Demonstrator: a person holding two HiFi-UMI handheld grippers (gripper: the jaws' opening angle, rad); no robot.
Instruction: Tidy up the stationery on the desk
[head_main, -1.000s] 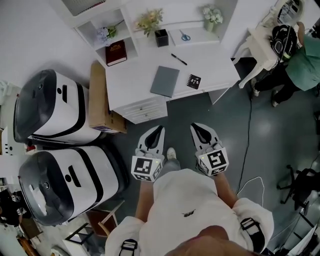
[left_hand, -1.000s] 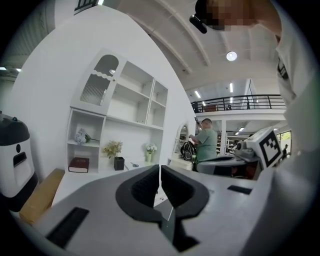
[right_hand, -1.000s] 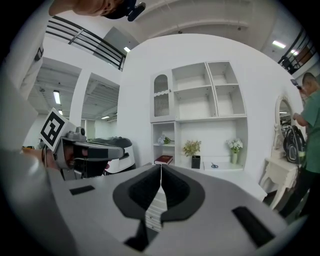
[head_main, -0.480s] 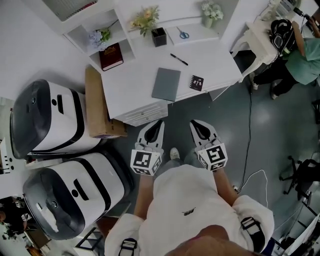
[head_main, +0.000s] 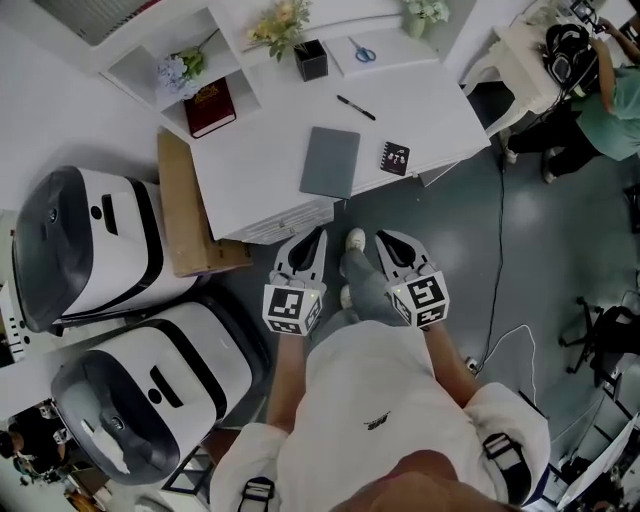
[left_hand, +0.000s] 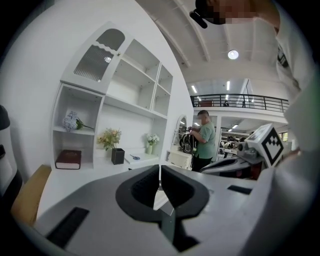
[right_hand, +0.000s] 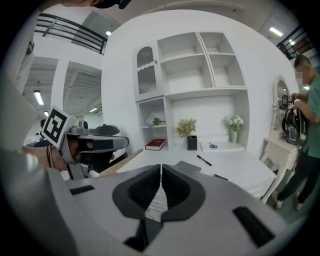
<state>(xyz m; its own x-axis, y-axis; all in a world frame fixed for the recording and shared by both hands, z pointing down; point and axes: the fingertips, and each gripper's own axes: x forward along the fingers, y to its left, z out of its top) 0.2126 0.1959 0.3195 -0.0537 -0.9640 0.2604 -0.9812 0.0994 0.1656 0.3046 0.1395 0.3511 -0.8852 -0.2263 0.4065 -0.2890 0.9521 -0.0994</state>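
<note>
Grey notebook (head_main: 330, 162) is lying flat on the white desk (head_main: 260, 165), straight ahead of the left gripper (head_main: 318, 236) and well apart from its tips. Small black card (head_main: 395, 158) is sitting just beside the notebook, ahead of the right gripper (head_main: 382, 240). Black pen (head_main: 356, 107) is lying loose on the desk, farther out beyond the notebook. Black pen cup (head_main: 311, 60) and blue-handled scissors (head_main: 363, 50) are resting farthest back, near the flowers (head_main: 280, 20). Red book (head_main: 210, 107) is lying in a shelf cubby, ahead and off to the left gripper's left.

Both grippers are hanging side by side over the grey floor, short of the desk's front edge and pointing toward it. The person's shoe (head_main: 354, 240) is showing between the two tips. Left gripper's jaws are pressing together with nothing between them. Right gripper's jaws are doing the same, pads meeting, nothing pinched.

To the left gripper's left, a brown cardboard box (head_main: 185, 215) is leaning against the desk's side, and two large white-and-black machines (head_main: 100, 240) are standing beyond it. Far off to the right gripper's right, a person in a green top (head_main: 615, 95) is standing at a small white table (head_main: 515, 85).
</note>
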